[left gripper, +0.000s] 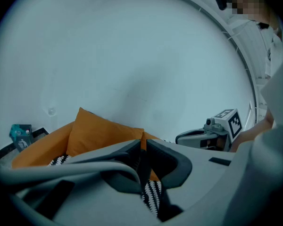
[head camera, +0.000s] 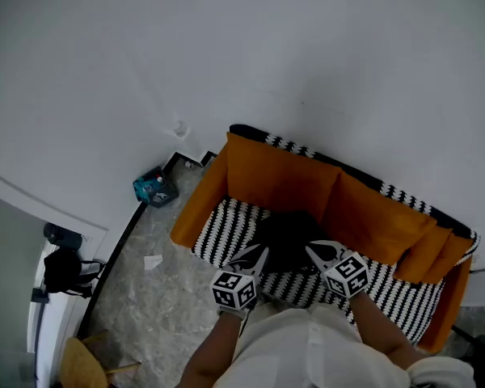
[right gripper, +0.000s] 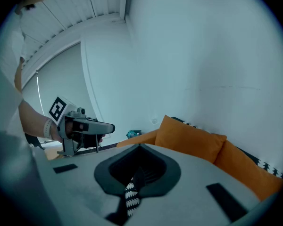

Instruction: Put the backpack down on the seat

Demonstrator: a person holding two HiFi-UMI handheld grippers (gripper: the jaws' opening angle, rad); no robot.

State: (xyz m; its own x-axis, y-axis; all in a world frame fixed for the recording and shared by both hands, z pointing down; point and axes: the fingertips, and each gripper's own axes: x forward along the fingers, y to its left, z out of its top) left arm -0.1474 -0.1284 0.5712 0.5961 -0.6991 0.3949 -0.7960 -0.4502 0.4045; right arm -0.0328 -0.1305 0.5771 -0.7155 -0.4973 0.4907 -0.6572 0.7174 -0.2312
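The black backpack point(head camera: 287, 234) rests on the sofa's black-and-white patterned seat point(head camera: 218, 233), in front of the orange back cushions point(head camera: 279, 176). My left gripper point(head camera: 261, 251) is at its left side and my right gripper point(head camera: 314, 249) at its right side, both touching it. In the left gripper view the left gripper point(left gripper: 142, 150) has its jaws together on a thin black strap point(left gripper: 142, 166). The right gripper point(right gripper: 137, 171) is likewise shut, with a black strap point(right gripper: 134, 177) pinched at its tips. Both gripper views look over the cushions at the wall, so the bag's body is hidden there.
The sofa stands against a white wall, with orange arms at both ends point(head camera: 196, 204). On the marble floor to the left lie a blue box point(head camera: 155, 188) and a paper scrap point(head camera: 153, 261). A wooden chair point(head camera: 85, 366) and a black object point(head camera: 61, 269) sit by the doorway.
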